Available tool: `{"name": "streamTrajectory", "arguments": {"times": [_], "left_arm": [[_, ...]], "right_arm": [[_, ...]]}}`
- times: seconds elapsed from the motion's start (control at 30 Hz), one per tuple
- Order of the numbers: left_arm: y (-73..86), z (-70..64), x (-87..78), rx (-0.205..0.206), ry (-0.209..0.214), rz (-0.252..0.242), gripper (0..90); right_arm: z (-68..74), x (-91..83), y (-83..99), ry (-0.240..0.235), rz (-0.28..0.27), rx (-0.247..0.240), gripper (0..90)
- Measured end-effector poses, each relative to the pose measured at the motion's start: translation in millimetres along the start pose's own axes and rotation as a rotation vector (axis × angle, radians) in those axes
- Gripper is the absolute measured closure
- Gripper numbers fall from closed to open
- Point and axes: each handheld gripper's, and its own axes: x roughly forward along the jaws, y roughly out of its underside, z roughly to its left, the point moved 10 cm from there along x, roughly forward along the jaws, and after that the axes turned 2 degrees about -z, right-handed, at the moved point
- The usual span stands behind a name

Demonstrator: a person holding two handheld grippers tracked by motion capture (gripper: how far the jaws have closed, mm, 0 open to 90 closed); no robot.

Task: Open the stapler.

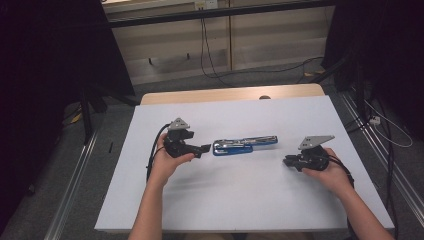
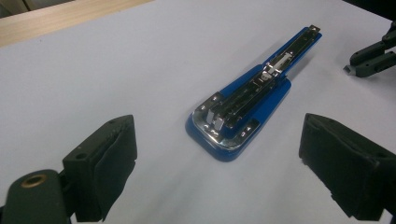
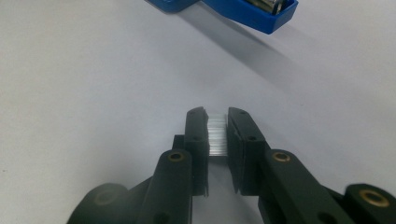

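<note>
A blue stapler (image 1: 244, 146) lies swung open on the white table top (image 1: 240, 195), its metal staple channel facing up (image 2: 243, 100). My left gripper (image 1: 204, 148) stands open just left of the stapler's wide end, and its jaws flank that end in the left gripper view (image 2: 219, 163). My right gripper (image 1: 288, 161) hovers low to the right of the stapler, shut on a silvery strip of staples (image 3: 216, 135). The stapler's narrow blue tip (image 3: 252, 11) shows at the top of the right gripper view. The right gripper (image 2: 362, 63) also shows far right in the left gripper view.
A wooden table edge (image 1: 230, 93) runs beyond the white sheet. Cables (image 1: 210, 60) trail on the grey floor behind. Metal rails (image 1: 75, 185) flank the table. White surface lies bare in front of both hands.
</note>
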Motion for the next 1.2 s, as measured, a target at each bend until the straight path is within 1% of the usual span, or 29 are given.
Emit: {"name": "streamTrajectory", "arguments": {"times": [0.13,0.17,0.3,0.4,0.57,0.63,0.67,0.7,0.83,0.87,0.9,1.0,1.03,1.1,1.2], "left_arm": [[0.2,1.2,-2.0,-0.010,-0.002,0.001,11.5],[0.1,2.3,-2.6,-0.001,-0.004,-0.001,11.5],[1.3,4.1,-4.6,-0.004,-0.012,0.006,11.5],[1.2,4.6,-5.6,-0.014,-0.012,0.001,11.4],[0.6,5.6,-5.8,-0.012,-0.013,-0.002,11.5],[1.8,5.8,-5.4,-0.009,-0.013,0.005,11.5],[2.3,6.5,-5.1,-0.001,-0.016,0.008,11.5],[3.2,6.5,-5.3,-0.004,-0.016,0.014,11.5],[3.5,7.9,-7.3,-0.012,-0.020,0.013,11.3],[2.9,9.0,-7.9,-0.006,-0.025,0.008,11.3],[2.8,9.0,-8.7,-0.012,-0.023,0.009,11.3],[2.8,11.0,-9.9,-0.007,-0.028,0.004,11.2],[3.1,10.7,-10.1,-0.018,-0.027,0.003,11.2],[3.1,11.1,-11.5,-0.025,-0.023,-0.001,11.1],[4.2,13.3,-14.0,-0.023,-0.029,-0.001,11.0]], "right_arm": [[-0.5,0.4,-1.0,-0.006,-0.004,0.003,79.1],[-0.9,0.1,-1.2,-0.006,-0.006,0.005,79.1],[-1.0,-1.4,-3.6,-0.019,-0.018,0.020,79.2],[-1.1,-3.7,-6.3,-0.016,-0.029,0.023,79.2],[-0.6,-8.6,-11.3,-0.020,-0.055,0.030,79.1],[-0.9,-10.4,-13.2,-0.023,-0.063,0.033,79.1],[-1.2,-11.1,-14.2,-0.023,-0.068,0.030,79.2],[-0.9,-11.7,-15.2,-0.025,-0.070,0.033,79.1],[-0.6,-11.8,-18.2,-0.031,-0.075,0.029,79.1],[-0.8,-11.5,-19.0,-0.032,-0.077,0.023,79.2],[-0.5,-11.4,-19.5,-0.032,-0.076,0.024,79.2],[1.7,-10.3,-21.7,-0.040,-0.074,0.016,79.2],[2.4,-9.9,-22.5,-0.041,-0.075,0.013,79.2],[3.9,-8.7,-23.9,-0.045,-0.073,0.007,79.2],[6.5,-5.9,-27.8,-0.050,-0.070,-0.004,79.2]]}}
